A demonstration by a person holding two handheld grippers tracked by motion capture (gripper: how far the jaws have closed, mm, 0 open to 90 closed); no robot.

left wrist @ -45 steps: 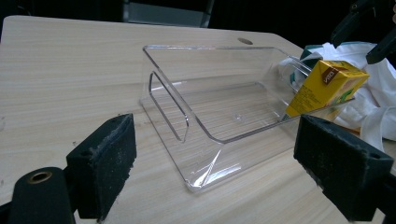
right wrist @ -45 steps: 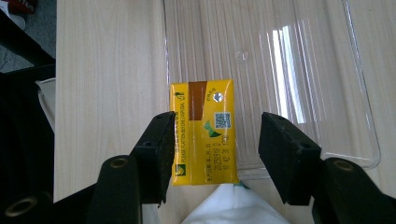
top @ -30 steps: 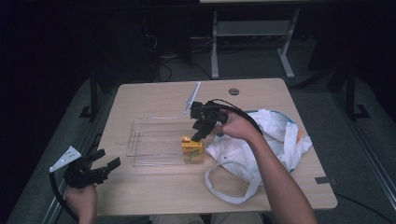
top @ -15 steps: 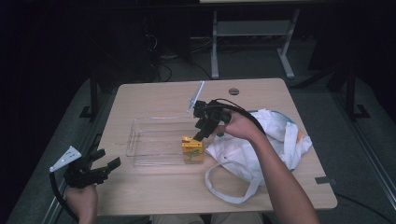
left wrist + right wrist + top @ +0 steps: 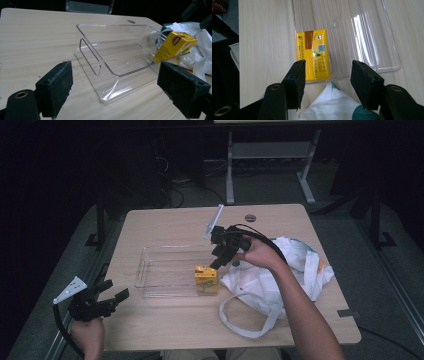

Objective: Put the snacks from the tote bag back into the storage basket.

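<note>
A yellow drink carton (image 5: pixel 206 280) leans tilted in the right end of a clear plastic tray (image 5: pixel 150 270) at the table's middle. My right gripper (image 5: pixel 216 265) hovers just above the carton, pointing down. In the right gripper view its jaws stand apart around bare space (image 5: pixel 327 80), and the carton (image 5: pixel 313 53) lies just beyond the pads, untouched. My left gripper (image 5: pixel 112 297) is held at the table's front left edge, level and aimed at the tray. Its jaws (image 5: pixel 115 85) are wide open and empty, with the tray (image 5: pixel 100 50) and carton (image 5: pixel 175 46) ahead.
A white cloth bag (image 5: pixel 280 270) with teal print and loose handles lies right of the tray, under my right forearm; its edge (image 5: pixel 329 105) reaches the tray's end. Bare wood spreads left of and behind the tray. A table leg frame stands beyond the far edge.
My right gripper has edged slightly to the right above the carton. The carton, the tray and my left gripper stay where they were.
</note>
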